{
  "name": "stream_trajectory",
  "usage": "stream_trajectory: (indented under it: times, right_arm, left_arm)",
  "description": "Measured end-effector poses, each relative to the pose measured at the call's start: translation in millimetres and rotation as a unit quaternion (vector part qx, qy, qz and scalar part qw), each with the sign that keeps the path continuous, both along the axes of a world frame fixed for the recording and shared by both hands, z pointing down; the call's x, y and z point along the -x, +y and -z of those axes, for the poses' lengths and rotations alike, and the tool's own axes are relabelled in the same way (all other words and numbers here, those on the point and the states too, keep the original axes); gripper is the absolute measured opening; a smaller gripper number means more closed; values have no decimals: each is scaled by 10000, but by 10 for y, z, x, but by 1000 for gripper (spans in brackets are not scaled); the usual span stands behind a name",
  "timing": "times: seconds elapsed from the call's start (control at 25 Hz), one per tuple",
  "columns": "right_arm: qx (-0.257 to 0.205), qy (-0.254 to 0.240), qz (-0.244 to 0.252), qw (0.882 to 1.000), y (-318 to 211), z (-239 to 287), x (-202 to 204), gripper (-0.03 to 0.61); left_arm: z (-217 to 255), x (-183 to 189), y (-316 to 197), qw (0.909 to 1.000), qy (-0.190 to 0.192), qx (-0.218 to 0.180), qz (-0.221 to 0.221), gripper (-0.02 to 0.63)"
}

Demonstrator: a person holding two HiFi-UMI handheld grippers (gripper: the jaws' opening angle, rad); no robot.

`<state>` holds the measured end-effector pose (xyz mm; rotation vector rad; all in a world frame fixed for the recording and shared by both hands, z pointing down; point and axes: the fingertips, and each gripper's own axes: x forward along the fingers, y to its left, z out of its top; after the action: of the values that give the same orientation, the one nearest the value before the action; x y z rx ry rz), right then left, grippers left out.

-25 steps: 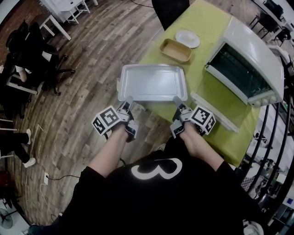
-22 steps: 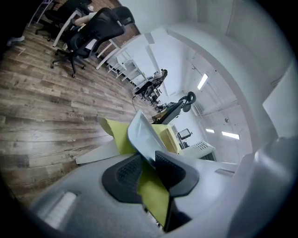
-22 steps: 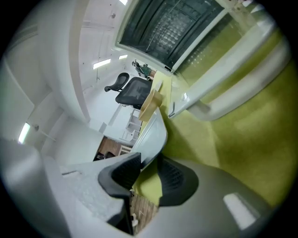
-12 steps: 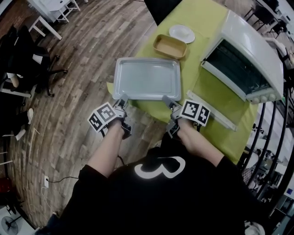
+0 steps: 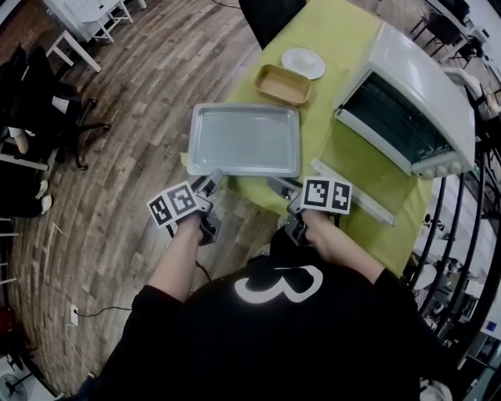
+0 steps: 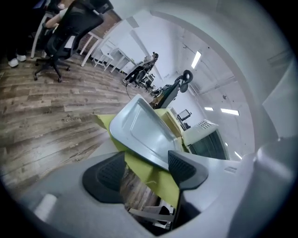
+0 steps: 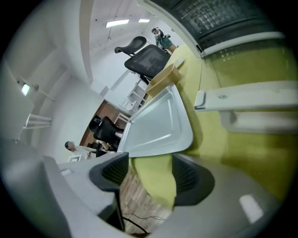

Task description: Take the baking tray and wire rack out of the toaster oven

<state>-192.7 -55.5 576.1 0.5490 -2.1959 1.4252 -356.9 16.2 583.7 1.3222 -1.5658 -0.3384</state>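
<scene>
The grey baking tray (image 5: 244, 139) lies flat on the green-covered table (image 5: 344, 153), its near rim over the table's edge. My left gripper (image 5: 210, 185) is just short of the tray's near left corner, its jaws opening. In the left gripper view the tray (image 6: 139, 128) ends near the pads (image 6: 182, 168) and they do not press on it. My right gripper (image 5: 277, 186), jaws also opening, stands off the near right corner. In the right gripper view only hanging cloth lies between its jaws, below the tray (image 7: 160, 125). I cannot make out the wire rack inside the toaster oven (image 5: 415, 82).
The oven's door (image 5: 356, 192) hangs open toward me, right of the tray. A wooden dish (image 5: 282, 84) and a white plate (image 5: 303, 63) sit behind the tray. A black chair (image 5: 270, 19) stands at the table's far end. Wood floor and office chairs lie to the left.
Both grippers held the tray's near rim a second ago. Their jaws have spread and come off it, and both have drawn back slightly. The tray stays on the table.
</scene>
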Motion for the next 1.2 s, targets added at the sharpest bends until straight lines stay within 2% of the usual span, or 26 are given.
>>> stream_trajectory:
  times: [0.12,0.2,0.32,0.4,0.52,0.64,0.76,0.88,0.96,1.04,1.2]
  right_arm:
    - [-305,-393,168,9986,62,285,-29,282]
    - [-673,-588,319,9955,78,531,-81,249]
    - [-1502,-741,579,9842,75,918,-226,182]
    - [-2209,-653,732,9704,41,1153,-374,123]
    - [-3135,-481,801,9450,-84,1486,-667,56]
    - [-3585,-530,543,9304,-201,1807,-1046,4]
    - [-4027,-435,340,9137,-341,2031,-1399,3]
    - [-4155,-729,-98,9066,-472,2211,-1768,3]
    - [-4115,-997,-502,9045,-571,2319,-2016,3]
    - [-4170,-948,-758,9008,-696,2351,-2246,2]
    - [-4265,-581,-1144,8953,-963,2279,-2631,2]
  left_arm:
    - [170,-71,57,9994,-283,-67,-209,276]
    - [378,-154,32,9974,-547,-241,-402,276]
    - [807,-336,-99,9860,-1269,-617,-886,275]
    - [1120,-525,-233,9725,-1748,-917,-1237,251]
    - [1517,-923,-484,9467,-2295,-1374,-1793,132]
    - [1801,-1473,-735,9179,-2476,-1831,-2501,78]
    - [1999,-1963,-932,8930,-2600,-2133,-2991,27]
    - [2144,-2444,-1154,8628,-2718,-2409,-3517,11]
    - [2229,-2727,-1301,8464,-2703,-2601,-3779,9]
    - [2287,-2961,-1446,8356,-2677,-2729,-3945,9]
    - [2337,-3307,-1726,8230,-2565,-2869,-4177,11]
